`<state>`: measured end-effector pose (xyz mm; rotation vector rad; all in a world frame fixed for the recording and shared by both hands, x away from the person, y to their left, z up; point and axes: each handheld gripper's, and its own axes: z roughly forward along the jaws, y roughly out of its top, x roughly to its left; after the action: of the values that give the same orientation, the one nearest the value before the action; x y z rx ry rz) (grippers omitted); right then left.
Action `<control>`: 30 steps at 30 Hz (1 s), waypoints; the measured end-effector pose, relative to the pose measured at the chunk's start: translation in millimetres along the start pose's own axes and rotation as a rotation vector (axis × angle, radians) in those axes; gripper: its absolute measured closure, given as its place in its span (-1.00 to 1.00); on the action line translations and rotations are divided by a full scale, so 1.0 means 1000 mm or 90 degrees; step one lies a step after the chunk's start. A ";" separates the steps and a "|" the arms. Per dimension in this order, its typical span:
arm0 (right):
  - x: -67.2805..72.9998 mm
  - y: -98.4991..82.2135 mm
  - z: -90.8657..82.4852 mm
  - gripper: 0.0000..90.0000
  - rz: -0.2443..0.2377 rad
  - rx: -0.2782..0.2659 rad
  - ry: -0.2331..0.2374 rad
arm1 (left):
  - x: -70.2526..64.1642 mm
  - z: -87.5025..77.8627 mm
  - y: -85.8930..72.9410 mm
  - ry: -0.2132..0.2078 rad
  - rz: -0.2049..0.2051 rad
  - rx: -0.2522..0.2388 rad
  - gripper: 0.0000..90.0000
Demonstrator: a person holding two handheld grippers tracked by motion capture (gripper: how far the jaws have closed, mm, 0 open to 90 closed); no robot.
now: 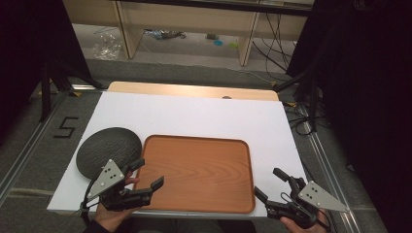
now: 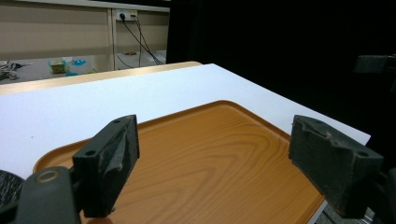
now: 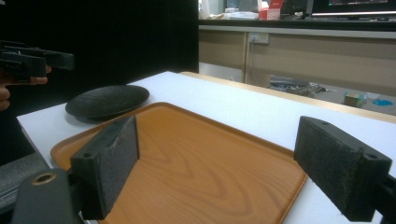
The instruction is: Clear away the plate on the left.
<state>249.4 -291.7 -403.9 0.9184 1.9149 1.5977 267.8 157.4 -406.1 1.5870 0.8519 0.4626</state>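
Observation:
A brown wooden tray lies on the white board, empty. A dark textured plate sits just left of it, touching or nearly touching its rim. My left gripper hovers at the tray's near left corner, open, nothing between its jaws; in the left gripper view the tray spreads out ahead of my left gripper. At the tray's near right corner my right gripper stands open and empty. Its own view shows my right gripper over the tray, with the plate at far left.
The white board covers a wooden table and has bare room behind the tray. A "5" marked in tape is on the floor at left. Shelving legs and cables stand beyond the table.

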 end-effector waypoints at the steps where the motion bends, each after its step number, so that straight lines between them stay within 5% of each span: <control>1: 0.000 0.000 0.000 -0.66 0.000 0.000 0.000 | 0.000 0.000 0.000 0.001 0.000 0.000 -0.65; 5: -0.003 -0.001 0.002 -0.66 -0.011 -0.019 0.003 | 0.002 0.000 0.001 0.004 -0.006 -0.001 -0.64; 30: 0.004 0.001 -0.001 -0.66 -0.009 -0.001 -0.003 | 0.015 -0.005 0.001 0.034 -0.047 0.015 -0.63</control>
<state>246.5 -288.9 -402.2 0.9064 1.9124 1.5873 273.8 172.1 -406.7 1.5646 0.9564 0.4444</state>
